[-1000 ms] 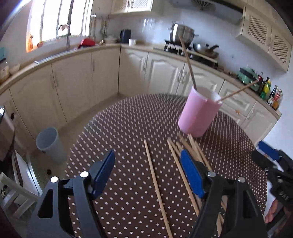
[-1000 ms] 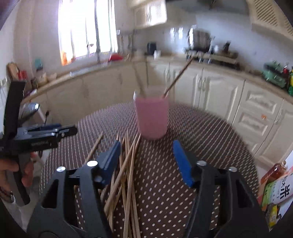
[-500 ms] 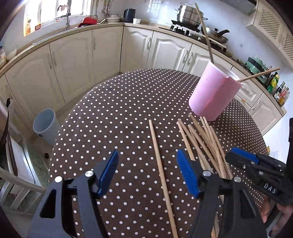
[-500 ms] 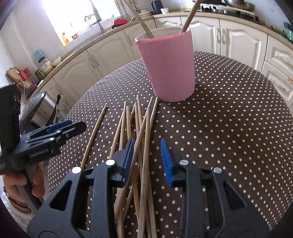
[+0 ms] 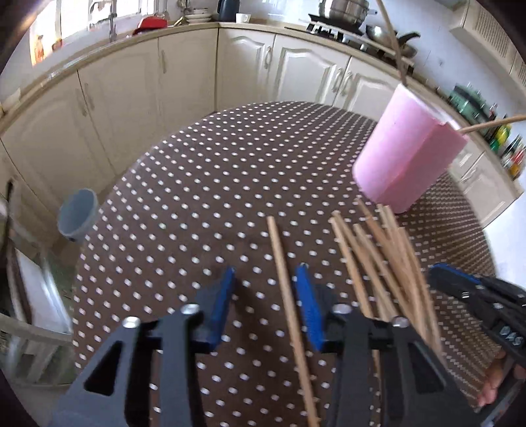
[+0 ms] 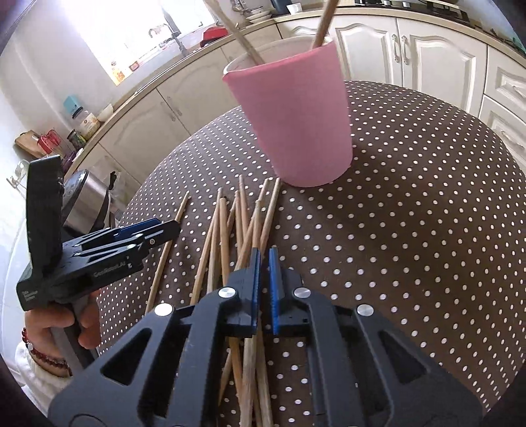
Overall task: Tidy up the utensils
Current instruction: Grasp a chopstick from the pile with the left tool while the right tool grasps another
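A pink cup (image 5: 404, 164) (image 6: 296, 124) stands on the brown dotted table (image 5: 197, 197) with two chopsticks (image 6: 323, 23) leaning in it. A pile of wooden chopsticks (image 5: 378, 256) (image 6: 223, 230) lies in front of the cup. One single chopstick (image 5: 282, 269) lies apart, left of the pile. My left gripper (image 5: 266, 295) is low over it and closing. The stick lies between the pads, close to the right one, and the left pad stands clear. My right gripper (image 6: 263, 272) is shut on a chopstick at the pile's right edge.
A grey bin (image 5: 77, 213) stands on the floor left of the table. Cream cabinets and a counter curve behind. A metal cooker (image 6: 85, 197) sits beyond the table's left edge. A hand with a bead bracelet (image 6: 49, 328) holds the left gripper (image 6: 157, 233).
Both grippers came down toward the table and tilted lower. The right jaws closed around a chopstick in the pile. The left jaws narrowed around the single chopstick.
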A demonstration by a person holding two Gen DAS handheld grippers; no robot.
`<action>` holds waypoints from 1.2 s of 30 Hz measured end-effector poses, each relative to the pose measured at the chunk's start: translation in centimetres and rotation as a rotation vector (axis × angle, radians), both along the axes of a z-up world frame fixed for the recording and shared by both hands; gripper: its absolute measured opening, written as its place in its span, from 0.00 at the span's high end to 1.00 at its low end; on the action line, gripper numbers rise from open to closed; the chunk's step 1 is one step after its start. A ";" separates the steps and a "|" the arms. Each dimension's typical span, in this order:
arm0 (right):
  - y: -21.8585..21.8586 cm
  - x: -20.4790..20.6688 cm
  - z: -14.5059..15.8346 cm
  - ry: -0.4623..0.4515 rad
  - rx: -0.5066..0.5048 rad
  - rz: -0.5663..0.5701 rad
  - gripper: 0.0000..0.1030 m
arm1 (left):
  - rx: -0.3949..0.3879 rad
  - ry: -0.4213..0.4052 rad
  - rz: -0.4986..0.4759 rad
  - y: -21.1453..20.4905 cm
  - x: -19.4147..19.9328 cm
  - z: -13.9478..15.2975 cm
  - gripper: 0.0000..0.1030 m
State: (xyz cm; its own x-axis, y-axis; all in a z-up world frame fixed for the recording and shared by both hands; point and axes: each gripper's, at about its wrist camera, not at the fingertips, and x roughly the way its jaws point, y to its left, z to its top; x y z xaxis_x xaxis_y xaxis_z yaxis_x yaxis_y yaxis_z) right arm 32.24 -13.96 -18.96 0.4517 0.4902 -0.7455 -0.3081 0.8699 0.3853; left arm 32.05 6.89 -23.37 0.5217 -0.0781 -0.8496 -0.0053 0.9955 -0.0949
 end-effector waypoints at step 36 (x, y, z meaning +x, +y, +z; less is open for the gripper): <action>0.2 1.5 -0.7 0.082 0.003 0.019 0.73 | -0.056 0.018 0.008 0.7 -0.9 0.0 0.95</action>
